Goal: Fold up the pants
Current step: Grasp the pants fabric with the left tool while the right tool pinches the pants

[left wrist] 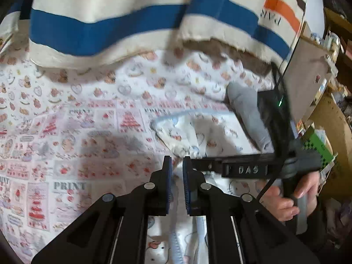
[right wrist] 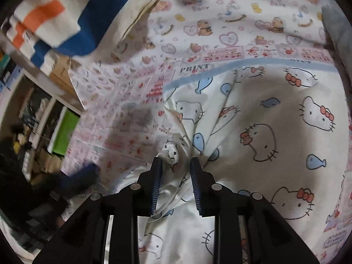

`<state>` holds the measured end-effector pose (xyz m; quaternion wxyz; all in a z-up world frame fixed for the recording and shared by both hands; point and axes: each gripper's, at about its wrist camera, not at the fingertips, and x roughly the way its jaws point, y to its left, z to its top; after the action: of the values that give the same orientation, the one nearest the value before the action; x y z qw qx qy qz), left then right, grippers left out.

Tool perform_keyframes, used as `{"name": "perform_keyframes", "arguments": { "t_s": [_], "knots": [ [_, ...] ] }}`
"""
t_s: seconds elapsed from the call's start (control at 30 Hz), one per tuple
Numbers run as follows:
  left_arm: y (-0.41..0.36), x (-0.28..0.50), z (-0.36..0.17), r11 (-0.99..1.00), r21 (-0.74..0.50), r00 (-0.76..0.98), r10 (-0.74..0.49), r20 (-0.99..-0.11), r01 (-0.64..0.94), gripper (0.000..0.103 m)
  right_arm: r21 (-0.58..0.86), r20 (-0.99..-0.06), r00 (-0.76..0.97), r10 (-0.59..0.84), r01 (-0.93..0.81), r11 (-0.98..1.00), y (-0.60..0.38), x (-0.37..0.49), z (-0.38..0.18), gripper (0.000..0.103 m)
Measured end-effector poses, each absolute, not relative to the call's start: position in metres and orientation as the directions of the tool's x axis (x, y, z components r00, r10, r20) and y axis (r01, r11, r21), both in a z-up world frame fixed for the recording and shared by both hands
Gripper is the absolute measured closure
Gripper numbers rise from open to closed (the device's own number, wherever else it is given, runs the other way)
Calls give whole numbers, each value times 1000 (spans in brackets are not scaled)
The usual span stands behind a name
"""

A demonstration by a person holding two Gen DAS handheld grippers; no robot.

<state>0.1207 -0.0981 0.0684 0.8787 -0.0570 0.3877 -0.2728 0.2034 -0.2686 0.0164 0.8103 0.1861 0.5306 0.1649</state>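
Note:
The pants are white with cat faces, blue fish and a light blue waistband, lying on a printed sheet. My right gripper is shut on a bunched fold of the pants, which rises between its blue pads. In the left wrist view the pants lie ahead and under my left gripper, whose jaws stand nearly closed around a thin bit of the fabric with its blue edge. The right gripper's body and the hand holding it show to the right.
A folded blanket with blue and orange stripes lies at the far side of the sheet. A grey cloth lies to the right. Shelves with clutter and a green box stand beyond the bed's edge.

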Motion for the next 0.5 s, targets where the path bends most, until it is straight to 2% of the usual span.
{"name": "perform_keyframes", "arguments": {
  "t_s": [0.07, 0.13, 0.2, 0.23, 0.27, 0.33, 0.4, 0.43, 0.47, 0.5],
  "knots": [
    [-90, 126, 69, 838, -344, 514, -535, -671, 423, 99, 491, -791, 388, 474, -60, 869, -273, 203, 17, 76],
    [-90, 132, 64, 820, -380, 463, -560, -687, 428, 99, 526, -767, 406, 497, -44, 849, -281, 202, 19, 75],
    [-93, 138, 55, 807, -419, 393, -575, -717, 416, 79, 538, -758, 420, 500, -31, 842, -288, 201, 21, 75],
    [-98, 141, 50, 803, -443, 367, -583, -725, 399, 56, 542, -755, 424, 500, -26, 840, -290, 201, 22, 76],
    [-99, 145, 46, 790, -479, 350, -604, -716, 384, 51, 545, -753, 426, 502, -23, 838, -292, 201, 23, 76],
    [-103, 150, 41, 775, -507, 327, -623, -710, 376, 51, 554, -747, 432, 505, -15, 832, -296, 201, 24, 76],
    [-107, 157, 36, 765, -532, 304, -637, -708, 363, 57, 556, -745, 438, 503, -8, 831, -299, 201, 24, 76],
    [-109, 161, 32, 759, -547, 285, -644, -710, 354, 67, 555, -745, 441, 500, -6, 832, -300, 202, 25, 75],
    [-111, 164, 28, 753, -561, 268, -651, -710, 345, 84, 553, -744, 448, 495, -2, 833, -301, 202, 25, 76],
    [-112, 166, 26, 745, -575, 253, -661, -707, 339, 93, 552, -742, 454, 492, -1, 834, -302, 201, 26, 76]
  ]
}}
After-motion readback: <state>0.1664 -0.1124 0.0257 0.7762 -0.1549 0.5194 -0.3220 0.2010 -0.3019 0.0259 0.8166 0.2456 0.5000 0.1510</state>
